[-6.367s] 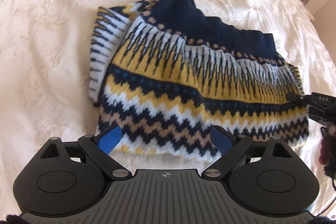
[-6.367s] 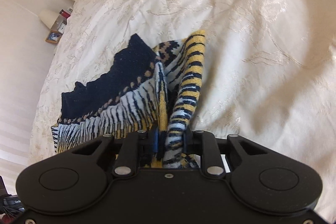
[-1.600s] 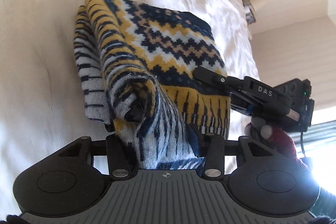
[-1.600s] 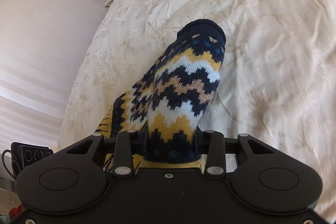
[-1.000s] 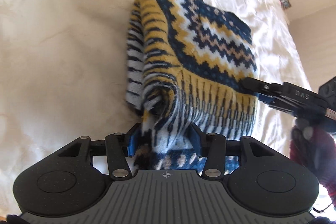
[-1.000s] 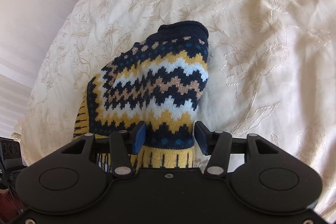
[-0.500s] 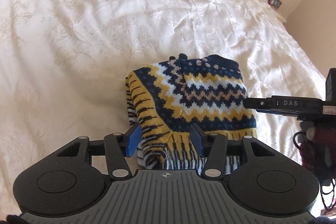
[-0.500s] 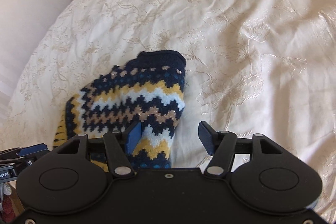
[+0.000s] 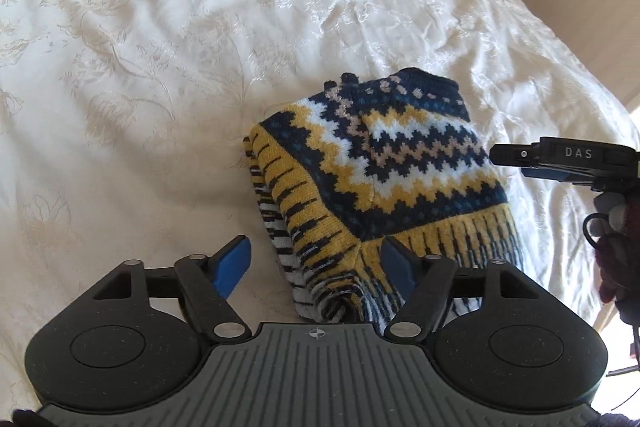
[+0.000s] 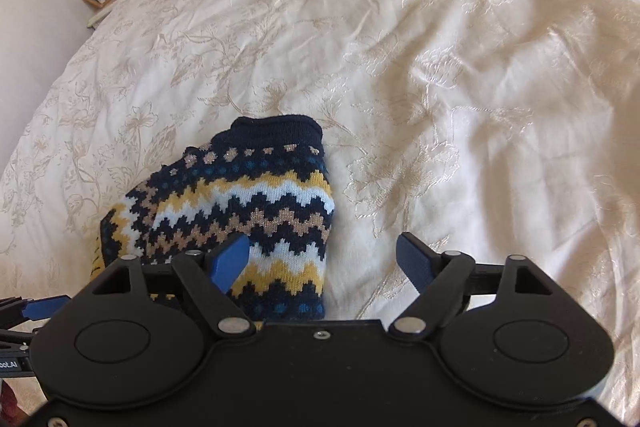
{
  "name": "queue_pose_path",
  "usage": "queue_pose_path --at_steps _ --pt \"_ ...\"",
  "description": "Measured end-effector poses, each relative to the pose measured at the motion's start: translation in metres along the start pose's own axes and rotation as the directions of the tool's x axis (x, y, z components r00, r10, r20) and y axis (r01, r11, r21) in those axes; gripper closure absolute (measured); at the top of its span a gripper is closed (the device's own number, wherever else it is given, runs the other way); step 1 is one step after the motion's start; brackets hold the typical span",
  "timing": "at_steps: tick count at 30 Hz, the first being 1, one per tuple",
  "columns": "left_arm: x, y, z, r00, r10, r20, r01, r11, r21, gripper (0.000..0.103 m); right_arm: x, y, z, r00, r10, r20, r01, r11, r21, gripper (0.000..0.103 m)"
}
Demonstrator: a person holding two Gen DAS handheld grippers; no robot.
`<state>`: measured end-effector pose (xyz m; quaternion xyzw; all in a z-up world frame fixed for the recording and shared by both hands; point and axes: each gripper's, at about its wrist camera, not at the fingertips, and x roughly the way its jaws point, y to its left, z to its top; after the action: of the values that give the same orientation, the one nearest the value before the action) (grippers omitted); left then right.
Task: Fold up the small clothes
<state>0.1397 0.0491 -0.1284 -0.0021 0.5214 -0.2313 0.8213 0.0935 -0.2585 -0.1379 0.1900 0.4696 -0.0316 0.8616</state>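
Sweater (image 9: 384, 163) lies folded on bed (image 9: 160, 47); both grippers' fingers (image 9: 232, 265) spread, empty. Next likely: pat flat.

I read the sweater (image 9: 384, 163) as a thick wool-like knit, matt and slightly fuzzy, with a ribbed navy hem. The bedspread (image 9: 160, 47) is woven cloth with a soft sheen, raised floral embroidery and fine creases. The left gripper (image 9: 316, 267) has a matt black plastic body with a ridged grey panel, bright metal pivot pins and smooth blue jaws. The right gripper (image 10: 322, 261) shows the same matt plastic, pins and blue pads.
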Motion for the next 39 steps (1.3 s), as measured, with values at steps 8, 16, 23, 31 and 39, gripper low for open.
queue_pose_path --at_steps 8,16,23,31,39 --pt "-0.028 -0.004 0.008 0.998 0.025 0.057 -0.028 0.998 0.048 0.001 -0.051 0.034 -0.023 0.992 -0.033 0.118 0.04 0.997 -0.064 0.0" --pt "-0.057 -0.02 0.008 0.99 0.092 0.108 -0.092 0.996 -0.009 0.001 -0.078 0.058 -0.038 0.98 -0.078 0.183 0.12 0.965 -0.232 0.0" --pt "-0.089 -0.062 -0.004 0.968 0.2 0.153 -0.191 0.979 -0.071 0.003 -0.11 0.046 -0.047 0.98 -0.036 0.196 0.084 0.967 -0.241 0.0" --pt "-0.104 -0.099 -0.012 0.919 0.354 0.176 -0.337 0.934 -0.118 0.007 -0.134 0.025 -0.056 0.985 -0.043 0.17 0.074 0.98 -0.183 0.0" --pt "-0.1 -0.11 -0.028 0.937 0.334 0.104 -0.321 0.939 -0.12 0.012 -0.148 0.022 -0.071 0.988 -0.042 0.145 0.071 0.977 -0.2 0.0"
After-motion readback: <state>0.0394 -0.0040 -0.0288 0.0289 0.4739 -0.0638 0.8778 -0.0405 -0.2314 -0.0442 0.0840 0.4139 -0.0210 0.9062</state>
